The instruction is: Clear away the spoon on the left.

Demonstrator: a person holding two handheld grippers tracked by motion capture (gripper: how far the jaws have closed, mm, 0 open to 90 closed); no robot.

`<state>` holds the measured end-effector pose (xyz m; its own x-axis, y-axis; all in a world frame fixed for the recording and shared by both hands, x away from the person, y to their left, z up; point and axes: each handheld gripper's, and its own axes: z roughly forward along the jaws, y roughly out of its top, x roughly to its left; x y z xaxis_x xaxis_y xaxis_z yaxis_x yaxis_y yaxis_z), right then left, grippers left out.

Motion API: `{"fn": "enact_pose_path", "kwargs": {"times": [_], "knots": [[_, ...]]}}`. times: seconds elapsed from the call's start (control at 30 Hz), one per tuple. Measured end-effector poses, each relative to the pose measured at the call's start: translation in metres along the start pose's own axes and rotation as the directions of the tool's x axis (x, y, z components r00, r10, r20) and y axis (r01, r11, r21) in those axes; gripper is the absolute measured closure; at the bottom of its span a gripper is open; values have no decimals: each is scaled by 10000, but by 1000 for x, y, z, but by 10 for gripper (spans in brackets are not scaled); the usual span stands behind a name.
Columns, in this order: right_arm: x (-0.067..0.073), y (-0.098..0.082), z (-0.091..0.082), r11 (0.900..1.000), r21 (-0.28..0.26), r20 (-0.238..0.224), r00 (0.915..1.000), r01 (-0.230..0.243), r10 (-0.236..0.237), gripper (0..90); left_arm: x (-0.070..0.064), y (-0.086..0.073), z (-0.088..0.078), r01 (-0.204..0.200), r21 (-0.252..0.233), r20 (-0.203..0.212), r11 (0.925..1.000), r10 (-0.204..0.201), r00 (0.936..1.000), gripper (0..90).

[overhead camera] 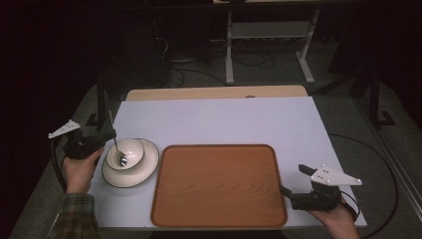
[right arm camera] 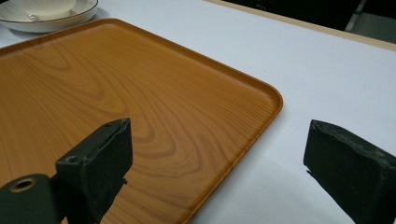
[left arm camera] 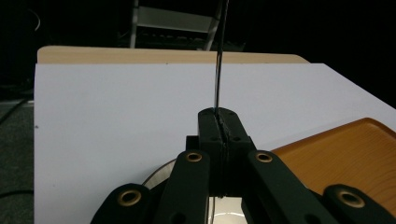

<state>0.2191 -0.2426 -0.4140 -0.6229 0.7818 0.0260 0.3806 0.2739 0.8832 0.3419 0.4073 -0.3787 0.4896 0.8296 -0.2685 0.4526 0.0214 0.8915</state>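
A white bowl (overhead camera: 130, 151) stands on a white plate (overhead camera: 144, 169) at the table's left. A metal spoon (overhead camera: 119, 153) leans in the bowl, its handle (left arm camera: 218, 70) rising steeply. My left gripper (overhead camera: 111, 134) is shut on that handle just left of the bowl; in the left gripper view its jaws (left arm camera: 219, 117) meet around the thin shaft. A wooden tray (overhead camera: 219, 184) lies bare in the middle. My right gripper (overhead camera: 292, 179) is open at the tray's near right corner; between its fingers (right arm camera: 100, 156) nothing is held, and the tray corner (right arm camera: 261, 100) lies under them.
The white tabletop (overhead camera: 219, 119) extends behind the tray, with a wooden strip (overhead camera: 214, 92) along its far edge. Beyond it are a dark floor, cables and a white metal stand (overhead camera: 268, 45). The plate's rim (right arm camera: 56, 23) lies beyond the tray's far corner in the right gripper view.
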Motion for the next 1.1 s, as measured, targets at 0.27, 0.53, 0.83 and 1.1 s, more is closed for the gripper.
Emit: {"fn": "enact_pose_path", "kwargs": {"times": [0.27,0.53,0.83,1.1], "knots": [[0,0,0,10000,-7,0,10000,-10,10,74,-8,8,-5,-340,-244,90,9991,343,9994,891],[0,0,0,10000,-23,-17,10000,-7,7,73,-20,17,-10,-665,-389,276,9970,676,9973,891],[-1,0,-1,10000,-27,9,10000,-35,35,73,-32,27,-14,-854,-603,718,9945,897,9934,891],[-1,0,-1,10000,-36,-16,10000,-12,12,74,-44,33,-14,-1081,-561,1057,9926,1135,9879,891]]}}
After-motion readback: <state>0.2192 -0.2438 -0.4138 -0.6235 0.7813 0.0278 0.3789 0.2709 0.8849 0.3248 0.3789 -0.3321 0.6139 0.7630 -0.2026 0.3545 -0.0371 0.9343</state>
